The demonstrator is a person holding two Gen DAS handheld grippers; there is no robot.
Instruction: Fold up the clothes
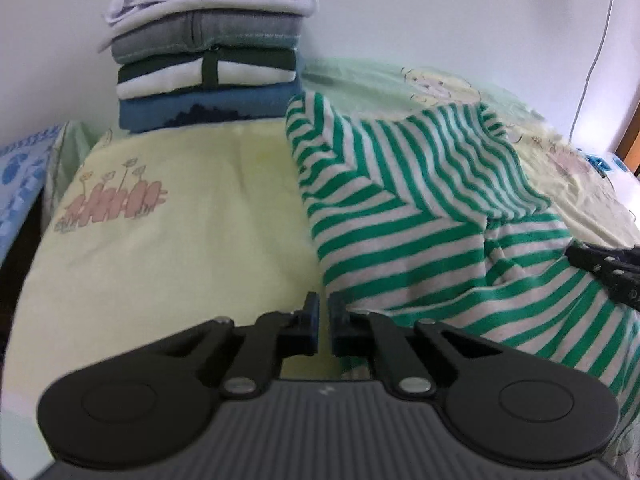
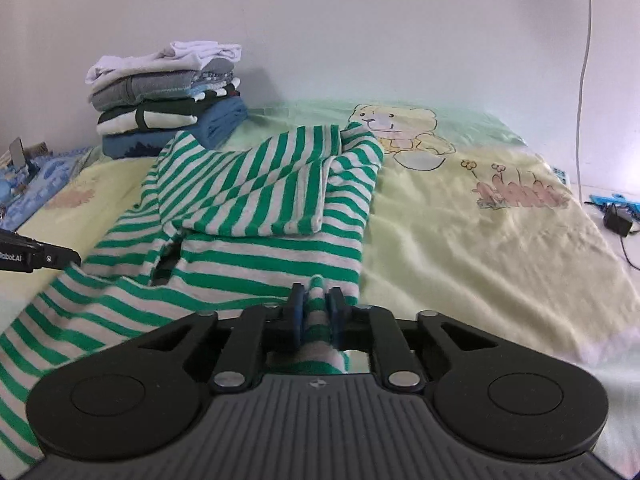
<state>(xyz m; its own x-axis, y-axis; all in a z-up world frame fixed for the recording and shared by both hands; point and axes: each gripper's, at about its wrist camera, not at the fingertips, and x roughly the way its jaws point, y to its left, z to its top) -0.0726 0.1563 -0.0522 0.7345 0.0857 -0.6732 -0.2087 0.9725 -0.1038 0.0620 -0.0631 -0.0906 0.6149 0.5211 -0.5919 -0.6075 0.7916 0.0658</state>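
Note:
A green-and-white striped shirt (image 1: 400, 208) (image 2: 260, 208) lies on the yellow bed sheet (image 1: 180, 240), its upper part folded over itself. My left gripper (image 1: 324, 320) is at the shirt's left edge; the edge runs into the narrow gap between its blue pads, and the jaws are shut on it. In the right wrist view the left gripper (image 2: 76, 260) meets a raised corner of the cloth. My right gripper (image 2: 316, 312) is shut on a bunched fold of the shirt's near edge. Its black tip (image 1: 572, 250) shows at the right of the left wrist view.
A stack of folded clothes (image 1: 208, 60) (image 2: 160, 100) stands by the white wall at the back left of the bed. A blue patterned cloth (image 1: 20, 184) lies at the left edge. A cable (image 2: 584, 60) hangs down the wall, with a charger (image 2: 618, 218) at the right.

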